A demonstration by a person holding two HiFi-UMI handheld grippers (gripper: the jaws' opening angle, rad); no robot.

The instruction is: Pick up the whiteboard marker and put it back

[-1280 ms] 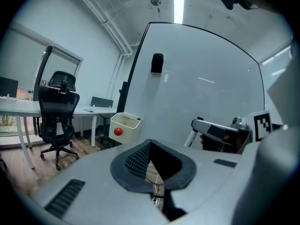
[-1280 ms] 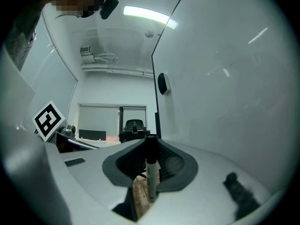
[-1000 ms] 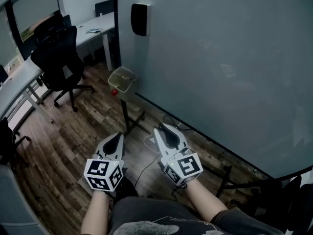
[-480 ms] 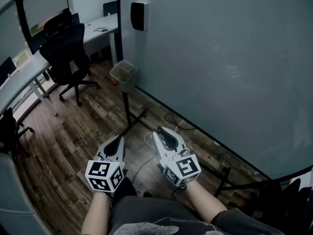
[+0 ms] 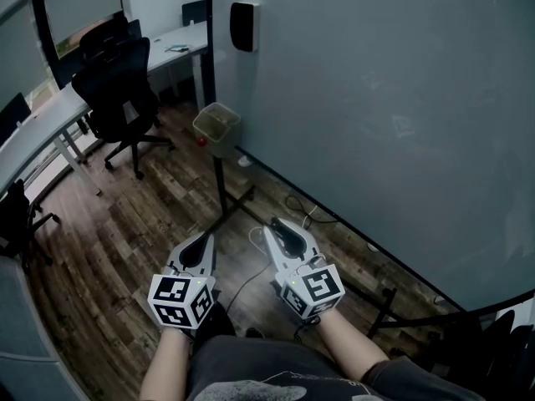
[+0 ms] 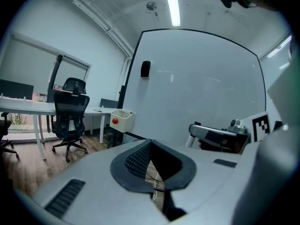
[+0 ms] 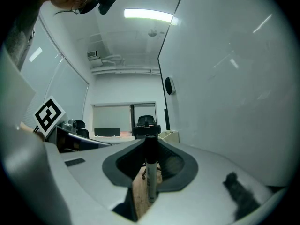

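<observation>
Holding marker [image 7: 149,172] upright in right gripper [image 5: 278,225] — jaws clamped on its barrel, likely ready for the return | left gripper [image 5: 201,242] jaws together, empty, idle near left | tray [image 5: 219,126] far ahead beside board [image 5: 376,98] — probable drop spot

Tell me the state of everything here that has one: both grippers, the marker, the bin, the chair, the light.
left gripper: shut, nothing in it.
right gripper: shut on the whiteboard marker.
whiteboard marker: cap on, upright between the jaws.
bin: open at the top.
office chair: unoccupied.
ceiling light: on.
</observation>
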